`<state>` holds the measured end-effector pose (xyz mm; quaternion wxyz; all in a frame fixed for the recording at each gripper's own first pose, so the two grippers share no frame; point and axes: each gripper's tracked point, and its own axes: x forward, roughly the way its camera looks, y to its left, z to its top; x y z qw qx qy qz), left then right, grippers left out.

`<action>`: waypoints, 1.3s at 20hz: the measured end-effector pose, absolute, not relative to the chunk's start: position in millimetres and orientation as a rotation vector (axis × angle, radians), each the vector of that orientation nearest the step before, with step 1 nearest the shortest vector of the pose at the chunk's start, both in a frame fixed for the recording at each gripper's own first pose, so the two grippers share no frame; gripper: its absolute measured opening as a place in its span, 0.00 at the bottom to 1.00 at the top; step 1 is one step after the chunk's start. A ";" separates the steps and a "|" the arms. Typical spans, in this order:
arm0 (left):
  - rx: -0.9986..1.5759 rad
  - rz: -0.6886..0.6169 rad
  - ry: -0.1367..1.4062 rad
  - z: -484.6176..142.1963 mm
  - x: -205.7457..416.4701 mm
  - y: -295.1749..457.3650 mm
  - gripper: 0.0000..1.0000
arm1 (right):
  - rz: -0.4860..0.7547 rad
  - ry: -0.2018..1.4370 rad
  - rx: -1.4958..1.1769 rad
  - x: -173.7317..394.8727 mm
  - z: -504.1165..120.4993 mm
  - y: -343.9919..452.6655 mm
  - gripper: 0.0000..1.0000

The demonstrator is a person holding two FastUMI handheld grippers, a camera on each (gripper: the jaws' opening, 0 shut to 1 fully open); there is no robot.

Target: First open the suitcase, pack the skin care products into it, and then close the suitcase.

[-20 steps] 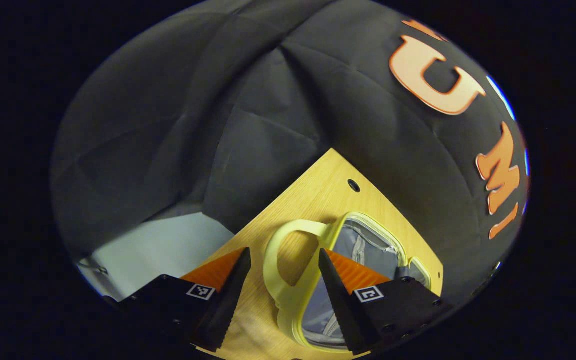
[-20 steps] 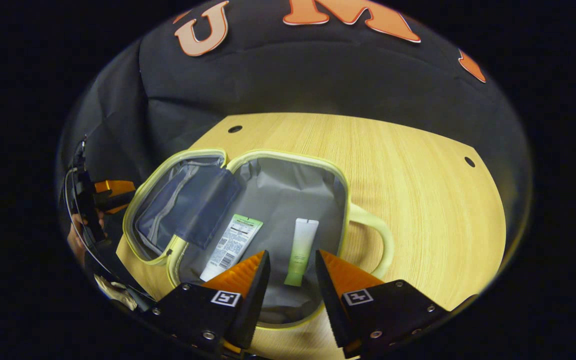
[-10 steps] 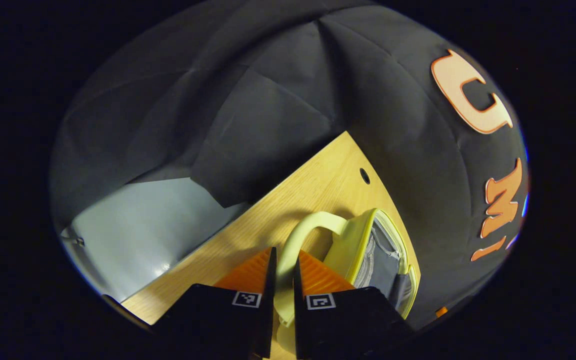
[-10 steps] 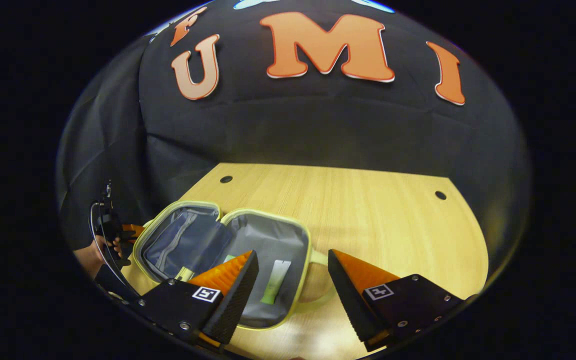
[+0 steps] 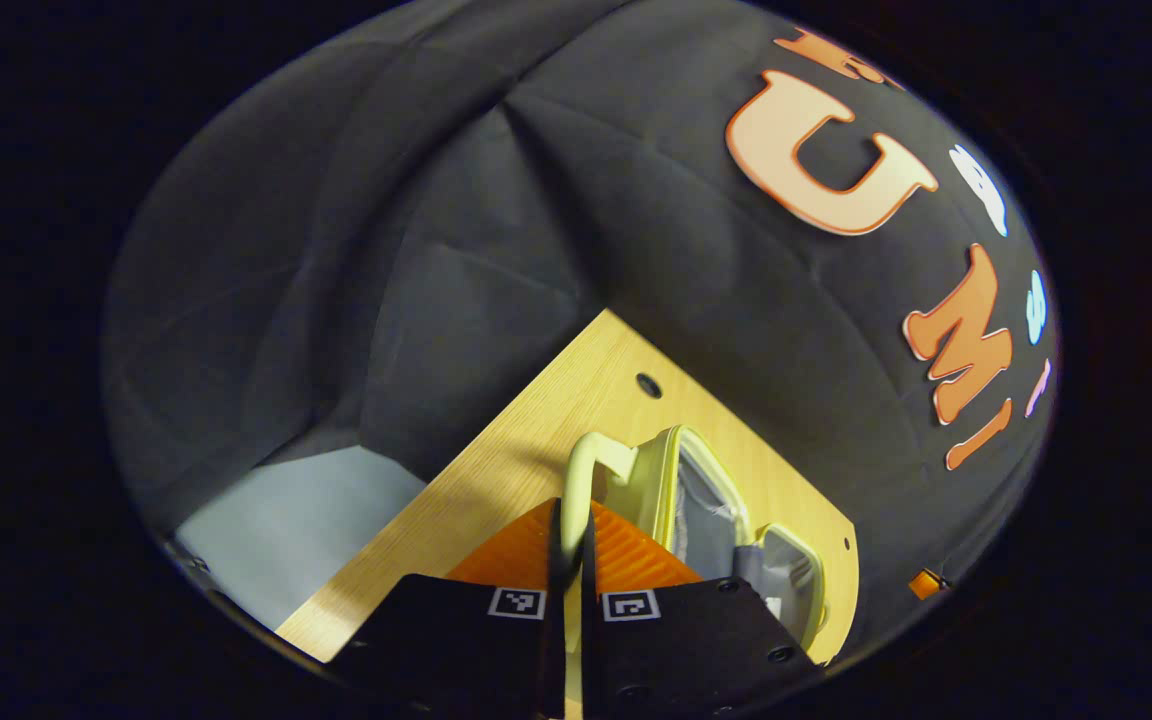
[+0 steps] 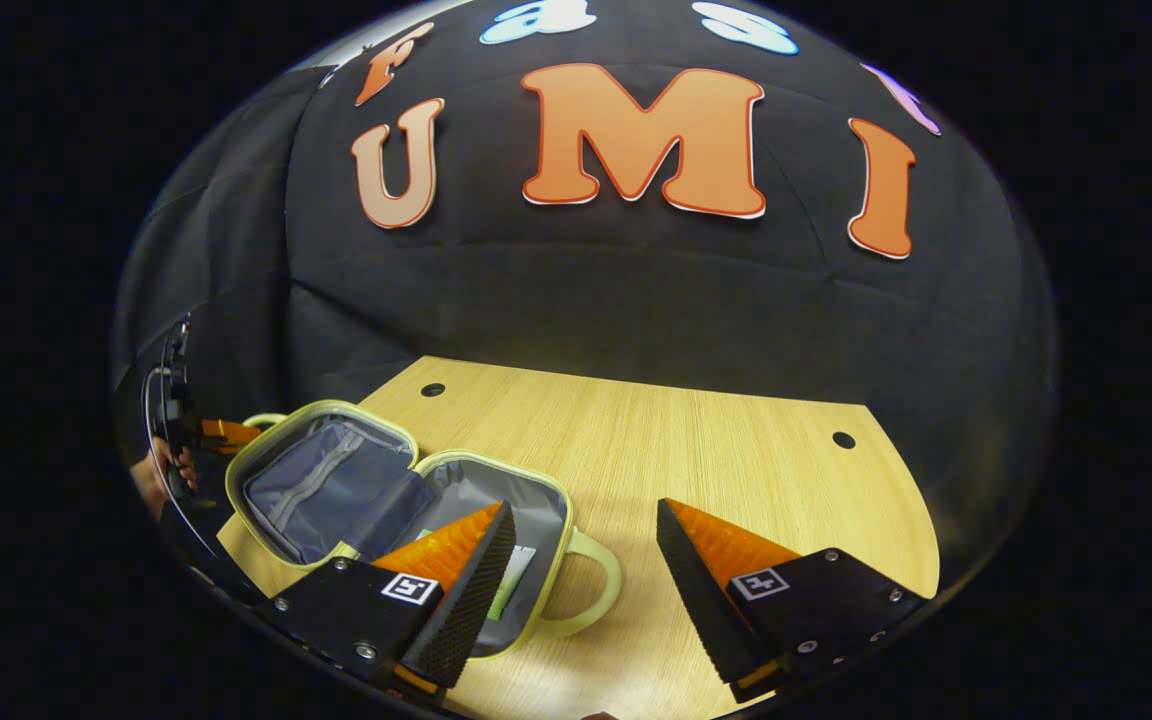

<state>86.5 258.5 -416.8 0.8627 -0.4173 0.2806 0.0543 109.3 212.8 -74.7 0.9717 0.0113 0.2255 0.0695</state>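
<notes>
Black cloth walls close off the booth behind a pale wooden table (image 5: 546, 420) in the left gripper view, and a patch of grey floor (image 5: 286, 510) shows beyond the table's edge. On the table stands the pale yellow suitcase (image 5: 706, 500), open, its lid (image 5: 681, 480) tilted up off the table so that the grey lining faces away from the camera's side. The lid's handle (image 5: 586, 465) arches out from the lid's outer edge. The left gripper (image 5: 572, 540) is pinched on that handle: both fingers press against the thin yellow loop, one on each side, with only the loop between them. A round hole (image 5: 648, 385) in the table lies just beyond the suitcase, toward the wall.

Seen from the right gripper view, the same table (image 6: 716, 470) runs back to the cloth wall, with two holes near its far edge. The suitcase (image 6: 386, 500) lies at the table's left end, open, the lid (image 6: 321, 480) raised at a slant and the base (image 6: 526, 520) flat. A green-and-white tube (image 6: 508, 585) lies in the base, partly hidden by a finger. The base's own handle (image 6: 591, 590) sticks out toward the middle of the table. The right gripper (image 6: 581, 540) hovers above that handle with its fingers spread wide and nothing between them. Beyond the lid, at the far left, the left gripper (image 6: 221, 432) and a hand (image 6: 151, 480) holding it are seen at the lid's handle.
</notes>
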 end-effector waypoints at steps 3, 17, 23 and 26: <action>-0.842 0.088 0.518 -364.6 83.7 254.0 0.06 | 0.168 0.424 -0.008 107.8 -69.4 209.2 0.93; -0.718 -0.106 0.340 -189.3 92.1 105.7 0.05 | 0.210 0.332 -0.009 97.4 -55.0 157.2 0.94; -0.686 -0.238 0.329 -160.4 101.7 5.6 0.06 | 0.214 0.337 0.003 85.6 -64.5 131.1 0.94; -0.678 -0.296 0.350 -157.2 103.0 -41.1 0.06 | 0.199 0.350 0.015 79.8 -73.8 110.1 0.94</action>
